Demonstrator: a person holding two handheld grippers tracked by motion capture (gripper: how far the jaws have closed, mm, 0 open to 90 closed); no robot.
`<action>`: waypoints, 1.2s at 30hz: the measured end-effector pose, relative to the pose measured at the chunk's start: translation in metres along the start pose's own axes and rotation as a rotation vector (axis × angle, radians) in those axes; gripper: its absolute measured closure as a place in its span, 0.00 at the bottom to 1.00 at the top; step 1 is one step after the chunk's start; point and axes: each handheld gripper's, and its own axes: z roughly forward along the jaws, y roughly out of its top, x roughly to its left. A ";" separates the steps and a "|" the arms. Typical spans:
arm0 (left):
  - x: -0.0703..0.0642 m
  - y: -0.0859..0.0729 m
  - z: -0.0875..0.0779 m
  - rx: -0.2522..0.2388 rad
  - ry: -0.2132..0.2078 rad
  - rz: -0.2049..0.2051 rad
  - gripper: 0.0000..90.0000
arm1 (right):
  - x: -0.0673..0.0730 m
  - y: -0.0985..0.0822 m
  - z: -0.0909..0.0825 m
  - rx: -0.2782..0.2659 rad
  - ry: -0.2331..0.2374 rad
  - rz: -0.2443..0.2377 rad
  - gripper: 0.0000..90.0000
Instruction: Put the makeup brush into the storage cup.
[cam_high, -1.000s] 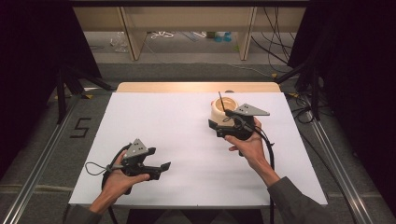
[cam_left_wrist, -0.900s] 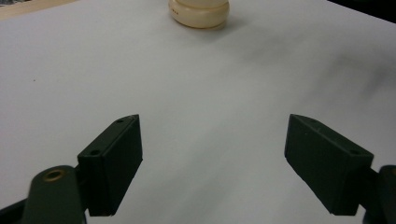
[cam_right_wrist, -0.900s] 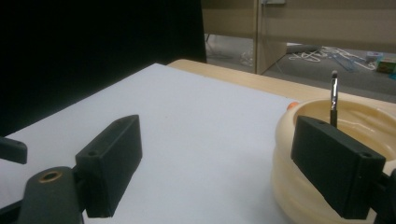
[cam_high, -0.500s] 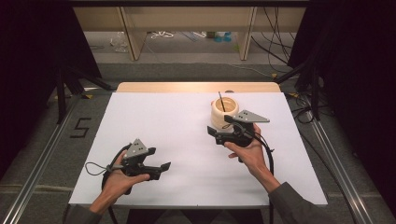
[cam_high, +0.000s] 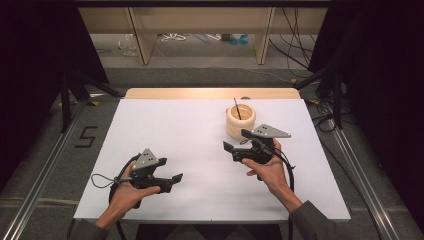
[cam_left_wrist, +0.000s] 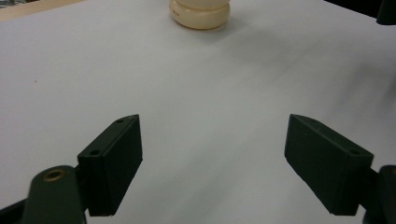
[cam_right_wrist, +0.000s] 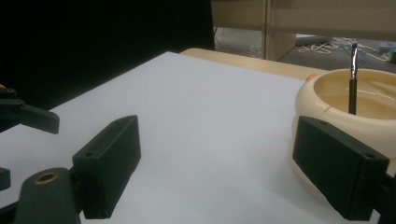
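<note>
High view: a cream ribbed pot (cam_high: 240, 121) stands far right on the white worktop (cam_high: 190, 130), a thin black stick (cam_high: 237, 109) leaning inside; the right gripper (cam_high: 233, 142), jaws spread, hovers just near of it. Left gripper view: the left gripper (cam_left_wrist: 212, 163) gapes wide over bare matte sheet, pot well beyond. Right gripper view: the glossy, rounded wall looks rigid, slippery and probably light, so take the slim stiff stick mid-shaft.
</note>
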 end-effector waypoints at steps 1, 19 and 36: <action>0.000 0.000 0.000 0.000 0.000 0.000 0.21 | 0.001 -0.001 0.000 -0.006 0.007 0.008 0.18; 0.000 0.000 -0.001 0.007 0.002 -0.003 0.21 | 0.003 -0.013 -0.012 0.023 -0.013 0.001 0.18; 0.000 0.000 -0.001 0.006 0.001 -0.003 0.21 | 0.011 -0.022 -0.016 0.041 -0.027 -0.021 0.18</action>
